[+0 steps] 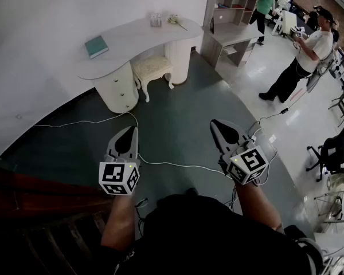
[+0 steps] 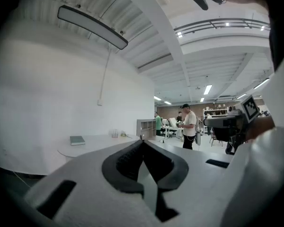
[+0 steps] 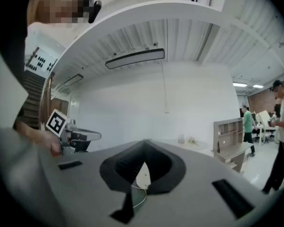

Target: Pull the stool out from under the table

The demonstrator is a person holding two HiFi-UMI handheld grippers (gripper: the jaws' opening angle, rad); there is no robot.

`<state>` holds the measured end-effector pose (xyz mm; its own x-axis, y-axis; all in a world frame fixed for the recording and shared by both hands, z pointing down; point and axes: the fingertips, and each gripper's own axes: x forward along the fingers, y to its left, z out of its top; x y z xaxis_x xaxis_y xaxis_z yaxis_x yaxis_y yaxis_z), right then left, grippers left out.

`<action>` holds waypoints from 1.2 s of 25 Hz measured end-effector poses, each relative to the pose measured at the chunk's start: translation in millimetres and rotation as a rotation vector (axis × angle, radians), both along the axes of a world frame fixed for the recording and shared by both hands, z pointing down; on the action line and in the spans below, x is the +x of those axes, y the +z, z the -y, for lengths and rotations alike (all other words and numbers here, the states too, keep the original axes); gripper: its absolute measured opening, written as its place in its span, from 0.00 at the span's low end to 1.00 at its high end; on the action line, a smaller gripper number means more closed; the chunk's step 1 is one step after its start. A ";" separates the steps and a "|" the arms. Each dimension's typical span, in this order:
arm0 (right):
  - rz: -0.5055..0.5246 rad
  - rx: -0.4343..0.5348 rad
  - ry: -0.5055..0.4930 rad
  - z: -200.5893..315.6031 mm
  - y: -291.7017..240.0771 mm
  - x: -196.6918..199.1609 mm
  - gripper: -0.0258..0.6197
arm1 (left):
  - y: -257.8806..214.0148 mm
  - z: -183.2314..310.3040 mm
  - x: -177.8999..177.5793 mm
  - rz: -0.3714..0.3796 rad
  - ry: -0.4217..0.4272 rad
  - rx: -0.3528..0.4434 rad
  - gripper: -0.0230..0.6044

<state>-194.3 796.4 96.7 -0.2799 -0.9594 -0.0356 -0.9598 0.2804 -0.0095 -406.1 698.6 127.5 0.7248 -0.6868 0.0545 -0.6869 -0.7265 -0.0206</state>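
Plainly the approach is only starting: the stool (image 1: 152, 67) sits tucked under the white bench (image 1: 132, 36), well apart from both tongs across the dark floor (image 1: 178, 119). Left tongs (image 1: 129, 129) and right tongs (image 1: 214, 122) are closed tight, holding nothing. Next, I judge, walk up, open one pair, and grip the seat edge or a leg

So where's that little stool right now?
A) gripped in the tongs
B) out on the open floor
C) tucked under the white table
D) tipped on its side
C: the stool stands upright, partly under the white table, between its two supports.
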 end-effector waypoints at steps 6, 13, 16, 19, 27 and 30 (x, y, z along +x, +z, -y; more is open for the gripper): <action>-0.005 -0.011 0.029 9.5 4.1 31.8 0.04 | -3.8 9.2 13.4 0.018 -0.014 0.008 0.05; 0.015 -0.037 0.027 17.1 24.1 45.5 0.04 | 11.8 11.8 16.8 0.031 -0.039 -0.036 0.05; 0.035 -0.054 0.028 12.9 34.6 55.7 0.04 | 23.3 5.3 23.7 0.036 -0.042 -0.068 0.05; 0.043 -0.051 -0.023 2.0 35.4 60.0 0.04 | 28.8 -1.7 31.9 0.041 -0.051 -0.089 0.05; 0.043 -0.053 -0.081 -22.0 41.0 88.5 0.05 | 37.0 -15.0 73.2 0.078 -0.060 -0.103 0.05; 0.073 -0.073 -0.081 -32.0 49.5 102.7 0.05 | 39.8 -20.4 87.3 0.087 -0.054 -0.103 0.05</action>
